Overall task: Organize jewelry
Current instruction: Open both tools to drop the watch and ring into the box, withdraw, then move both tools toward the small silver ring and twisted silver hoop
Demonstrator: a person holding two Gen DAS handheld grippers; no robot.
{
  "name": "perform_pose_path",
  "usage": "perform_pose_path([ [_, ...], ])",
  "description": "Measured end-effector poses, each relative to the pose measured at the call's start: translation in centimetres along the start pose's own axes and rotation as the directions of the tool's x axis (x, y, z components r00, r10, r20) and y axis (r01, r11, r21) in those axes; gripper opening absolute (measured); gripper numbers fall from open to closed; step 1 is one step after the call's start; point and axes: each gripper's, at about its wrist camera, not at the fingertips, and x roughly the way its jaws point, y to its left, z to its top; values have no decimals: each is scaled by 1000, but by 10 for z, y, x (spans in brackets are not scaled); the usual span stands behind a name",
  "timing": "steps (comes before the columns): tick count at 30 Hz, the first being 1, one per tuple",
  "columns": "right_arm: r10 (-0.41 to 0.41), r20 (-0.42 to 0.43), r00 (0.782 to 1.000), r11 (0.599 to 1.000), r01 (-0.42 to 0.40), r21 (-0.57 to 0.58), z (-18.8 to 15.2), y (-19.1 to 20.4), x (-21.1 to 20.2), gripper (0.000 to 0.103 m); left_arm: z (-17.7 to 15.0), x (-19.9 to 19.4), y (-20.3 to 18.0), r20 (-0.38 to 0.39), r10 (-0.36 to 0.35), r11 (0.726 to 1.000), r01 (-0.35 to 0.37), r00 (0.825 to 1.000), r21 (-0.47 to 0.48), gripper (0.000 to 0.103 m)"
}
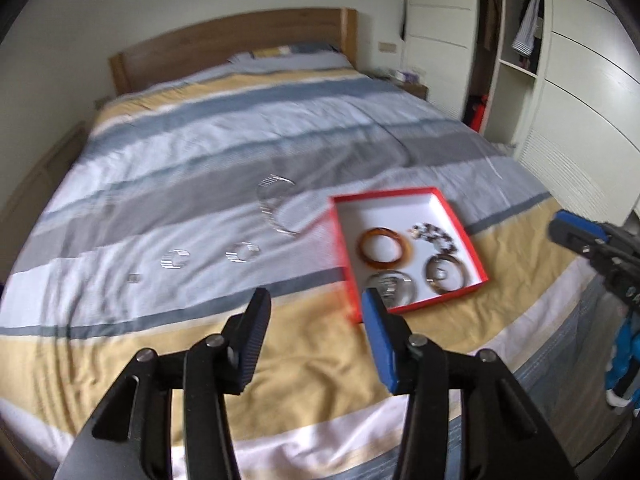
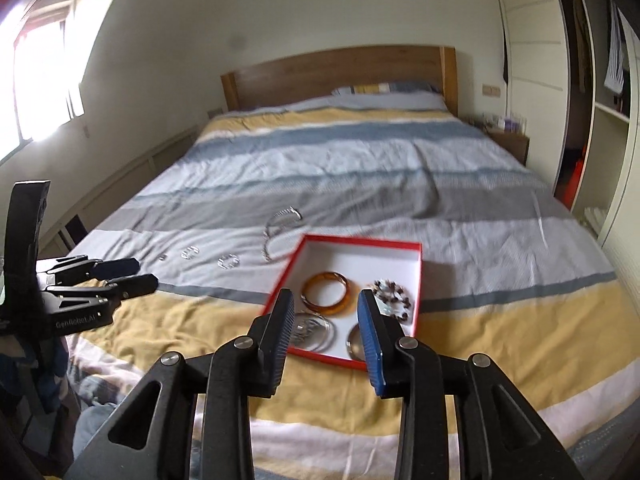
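A red box with a white inside lies on the striped bed. In it are an amber bangle, a beaded bracelet, a silver bangle and a dark bangle. Left of the box on the cover lie a silver necklace, two small silver rings and a tiny piece. My left gripper is open and empty above the bed. My right gripper is open and empty above the box's near edge.
The wooden headboard and pillows are at the far end. A white wardrobe with an open shelf section stands on the right. A bedside table is by the bed. A window is on the left.
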Motion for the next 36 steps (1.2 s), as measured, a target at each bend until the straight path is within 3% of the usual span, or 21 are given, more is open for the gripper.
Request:
perform_pose_path([
  [12,38,127,991,994,-25,-103,1,81,-93,44,-51,-123,104,122,151,975,-128,981,-179,46],
  [20,84,142,986,988,-64,-140,-16,122,-119,50,-85,-182,140,216,247,947,-189,945,-258,49],
  [26,93,127,988,986,-74,-152,-25,135,-121,51,-90,-194,151,247,261,942,-192,933,-274,49],
  [36,111,42,993,980,-103,-170,-28,148,-75,54,-95,-143,173,149,225,938,-172,963,-299,49],
])
